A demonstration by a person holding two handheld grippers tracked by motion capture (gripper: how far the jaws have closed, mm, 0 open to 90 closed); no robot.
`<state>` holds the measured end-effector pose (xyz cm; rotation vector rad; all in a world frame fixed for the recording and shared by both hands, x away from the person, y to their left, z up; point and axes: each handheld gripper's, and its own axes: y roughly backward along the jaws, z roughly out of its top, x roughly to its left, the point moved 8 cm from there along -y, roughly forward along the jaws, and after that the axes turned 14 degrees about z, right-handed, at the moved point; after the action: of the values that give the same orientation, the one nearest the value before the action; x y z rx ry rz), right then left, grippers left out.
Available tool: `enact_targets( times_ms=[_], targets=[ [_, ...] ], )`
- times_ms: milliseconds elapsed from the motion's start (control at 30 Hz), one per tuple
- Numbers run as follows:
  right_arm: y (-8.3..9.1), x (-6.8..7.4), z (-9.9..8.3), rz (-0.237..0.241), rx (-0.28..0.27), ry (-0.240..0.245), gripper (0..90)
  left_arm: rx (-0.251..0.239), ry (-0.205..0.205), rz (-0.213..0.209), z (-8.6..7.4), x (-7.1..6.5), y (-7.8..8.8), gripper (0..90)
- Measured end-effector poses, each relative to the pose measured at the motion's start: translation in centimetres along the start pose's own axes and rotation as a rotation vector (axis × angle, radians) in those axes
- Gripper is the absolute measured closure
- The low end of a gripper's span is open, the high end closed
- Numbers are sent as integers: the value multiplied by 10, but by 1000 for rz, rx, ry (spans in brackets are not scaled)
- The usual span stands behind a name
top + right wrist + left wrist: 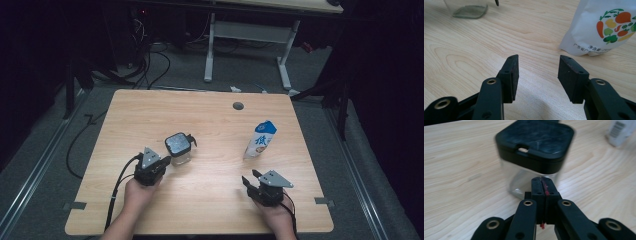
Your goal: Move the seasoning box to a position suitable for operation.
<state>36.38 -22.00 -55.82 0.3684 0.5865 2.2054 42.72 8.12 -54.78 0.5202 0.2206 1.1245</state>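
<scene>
While the left gripper (541, 181) is being held with fingers pressed together just before the jar (534, 150), the right gripper (537, 75) is being kept spread, short of the bag (607, 27).

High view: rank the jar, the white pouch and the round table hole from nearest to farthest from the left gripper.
From the left gripper:
1. Jar, just ahead of the shut jaws.
2. White pouch, off to the right.
3. Table hole, far side; only slightly beyond the pouch.
</scene>
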Motion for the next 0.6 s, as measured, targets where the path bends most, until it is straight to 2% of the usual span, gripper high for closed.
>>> enact_targets(
  times_ms=[100, 167, 267, 333, 367, 400, 433, 467, 533, 600],
  targets=[
    [0, 0, 0, 1, -6, -2, 511, -17, -31, -34, 4, -22, 0, 880],
    [0, -1, 0, 0, -8, -2, 508, -25, -51, -30, 4, -28, 1, 871],
    [1, -1, 0, 0, -9, -3, 508, -28, -33, -26, 3, -25, 2, 871],
    [2, -2, 0, 0, -11, -6, 506, -32, -23, 4, 2, -14, 4, 898],
    [3, -2, 0, 1, -12, -5, 506, -25, 0, 53, 1, 5, 2, 899],
    [3, -2, 0, 1, -13, -7, 506, -25, 0, 53, 1, 5, 2, 899],
    [2, -2, 0, 2, -14, -9, 506, -6, 35, 91, 3, 25, -5, 900],
    [2, -2, 0, 4, -15, -7, 506, -2, 40, 109, 5, 32, -10, 900],
    [2, -1, 0, 3, -9, -4, 505, 10, 28, 124, 10, 41, -20, 900],
    [1, 0, 0, 3, -8, 1, 505, 14, 25, 123, 13, 43, -24, 900]
  ],
)
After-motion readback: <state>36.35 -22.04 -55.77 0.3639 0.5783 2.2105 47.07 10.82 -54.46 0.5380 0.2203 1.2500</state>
